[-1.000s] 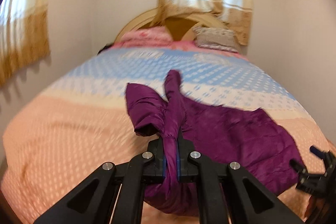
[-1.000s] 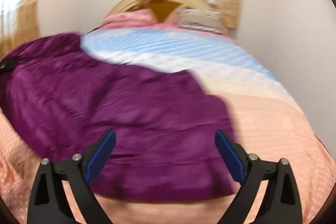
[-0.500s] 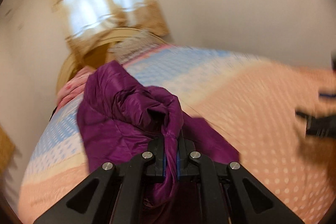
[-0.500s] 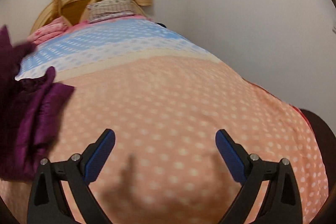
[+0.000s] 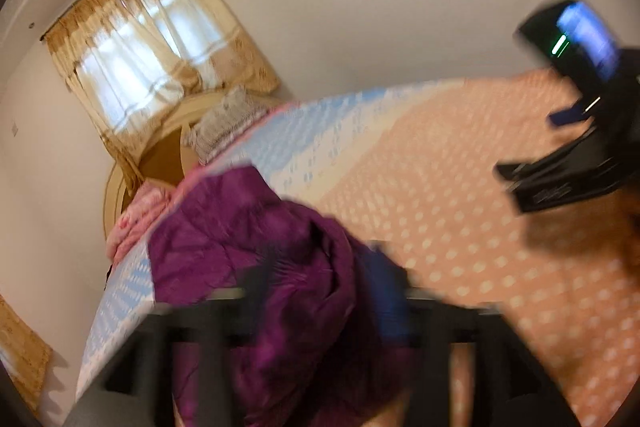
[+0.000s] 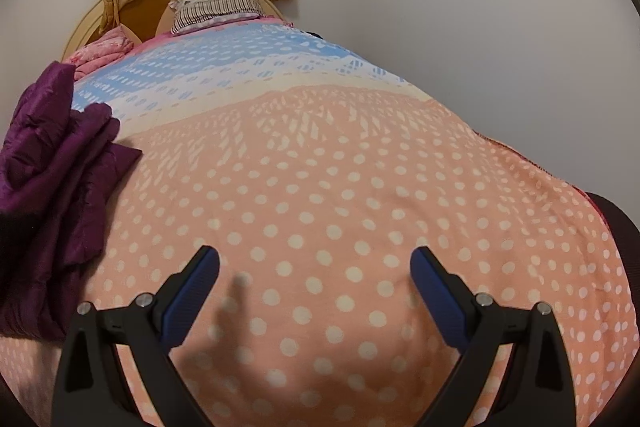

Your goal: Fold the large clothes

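On the bed (image 6: pixel 320 187), the jacket (image 6: pixel 52 179) lies left of the gaping right hand-held gripper (image 6: pixel 314 291).

Right hand-held gripper (image 6: pixel 314 283) jaws spread, empty, over dotted bedspread (image 6: pixel 360 167); purple jacket (image 6: pixel 52 179) bunched at left.

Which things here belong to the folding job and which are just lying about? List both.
Job: purple jacket, left gripper with the jacket between its blurred fingers, right gripper open over the bedspread.
Lying about: striped pillow, pink pillow, curtains.
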{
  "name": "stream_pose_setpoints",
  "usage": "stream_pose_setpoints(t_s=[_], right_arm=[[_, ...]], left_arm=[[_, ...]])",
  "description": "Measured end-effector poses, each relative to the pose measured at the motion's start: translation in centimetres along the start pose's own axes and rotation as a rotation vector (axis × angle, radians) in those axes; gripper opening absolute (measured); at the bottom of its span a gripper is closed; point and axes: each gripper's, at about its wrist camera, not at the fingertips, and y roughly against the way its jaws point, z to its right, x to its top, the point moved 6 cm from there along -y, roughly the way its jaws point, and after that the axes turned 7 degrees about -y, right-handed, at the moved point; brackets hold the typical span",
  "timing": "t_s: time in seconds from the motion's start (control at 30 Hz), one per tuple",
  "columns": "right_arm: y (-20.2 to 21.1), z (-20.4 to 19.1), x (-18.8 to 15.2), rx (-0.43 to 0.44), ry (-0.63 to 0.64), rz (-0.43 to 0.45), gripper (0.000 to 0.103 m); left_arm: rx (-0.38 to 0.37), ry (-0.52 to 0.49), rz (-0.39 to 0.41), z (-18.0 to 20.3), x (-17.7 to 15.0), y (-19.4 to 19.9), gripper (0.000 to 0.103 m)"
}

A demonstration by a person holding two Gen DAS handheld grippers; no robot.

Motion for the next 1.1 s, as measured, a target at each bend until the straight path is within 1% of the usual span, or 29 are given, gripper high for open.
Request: stream_pose_setpoints(t_s=[0.03, 0.07, 0.1, 0.13, 0.17, 0.2, 0.3, 0.37, 0.4, 0.43, 0.5, 0.53, 0.57, 0.63, 0.7, 0.77, 0.8, 0.83, 0.87, 0.9, 0.93, 1.0, 1.1], right_arm=[[0.0, -0.4, 0.3, 0.006, 0.000, -0.001, 0.084], [0.1, -0.8, 0.8, 0.019, -0.002, -0.004, 0.080], [0.2, -1.4, 1.3, 0.034, -0.003, -0.007, 0.070], [0.3, -2.0, 1.8, 0.044, -0.002, -0.007, 0.064], [0.6, -2.9, 2.4, 0.057, 0.004, 0.000, 0.061], [1.0, -4.0, 3.3, 0.069, 0.014, 0.012, 0.059], [2.3, -8.3, 6.0, 0.142, 0.038, 0.036, 0.058], [3.2, -11.6, 7.8, 0.189, 0.051, 0.053, 0.058], [3.8, -13.7, 8.9, 0.218, 0.066, 0.067, 0.058], [4.1, -15.4, 9.6, 0.243, 0.072, 0.071, 0.058], [4.3, -19.5, 11.3, 0.301, 0.072, 0.059, 0.058], [4.0, -20.9, 11.8, 0.317, 0.061, 0.047, 0.058], [3.5, -22.6, 12.3, 0.326, 0.048, 0.036, 0.058], [2.1, -25.3, 13.0, 0.339, 0.002, 0.005, 0.058], [0.6, -27.1, 12.8, 0.358, -0.032, -0.032, 0.058], [-1.0, -28.5, 12.2, 0.373, -0.028, -0.023, 0.057], [-2.2, -28.5, 11.5, 0.353, -0.024, -0.029, 0.051], [-2.9, -28.2, 10.9, 0.338, -0.027, -0.042, 0.048], [-4.0, -27.5, 10.0, 0.334, -0.045, -0.054, 0.047], [-4.9, -26.6, 9.2, 0.310, -0.051, -0.059, 0.045], [-5.5, -26.0, 8.6, 0.286, -0.046, -0.063, 0.045], [-6.8, -24.3, 7.3, 0.264, -0.051, -0.075, 0.045], [-7.9, -22.6, 6.4, 0.267, -0.078, -0.088, 0.045]], left_arm=[[0.007, 0.015, 0.021, -0.4, 0.3, 0.9, 0.096], [0.005, 0.035, 0.045, -1.1, 0.3, 1.8, 0.096], [0.006, 0.050, 0.047, -1.6, 0.4, 2.2, 0.096], [0.011, 0.067, 0.034, -2.6, 0.1, 2.3, 0.096], [0.022, 0.089, 0.012, -3.7, -0.4, 2.2, 0.096], [0.049, 0.117, -0.017, -5.2, -1.2, 1.9, 0.096], [0.121, 0.230, -0.127, -10.1, -3.9, -0.5, 0.096], [0.210, 0.330, -0.232, -14.2, -6.7, -2.3, 0.096], [0.243, 0.373, -0.266, -15.8, -8.0, -2.8, 0.096], [0.288, 0.439, -0.311, -18.3, -9.5, -3.7, 0.096], [0.327, 0.537, -0.359, -21.4, -11.3, -4.7, 0.096], [0.346, 0.608, -0.381, -23.2, -12.3, -5.3, 0.096], [0.368, 0.647, -0.395, -24.2, -12.8, -5.6, 0.096], [0.381, 0.720, -0.392, -25.9, -13.1, -6.0, 0.096], [0.381, 0.755, -0.385, -26.6, -12.8, -6.9, 0.096], [0.345, 0.787, -0.365, -26.8, -11.5, -8.2, 0.096], [0.325, 0.797, -0.354, -26.7, -11.1, -8.9, 0.096], [0.310, 0.799, -0.345, -26.6, -10.7, -9.6, 0.096], [0.306, 0.793, -0.345, -26.5, -10.3, -10.7, 0.096], [0.302, 0.789, -0.350, -26.3, -10.1, -11.6, 0.096], [0.293, 0.787, -0.356, -25.8, -10.1, -12.5, 0.096], [0.269, 0.784, -0.392, -24.6, -10.3, -14.4, 0.096], [0.235, 0.751, -0.455, -21.9, -11.1, -16.9, 0.096]])
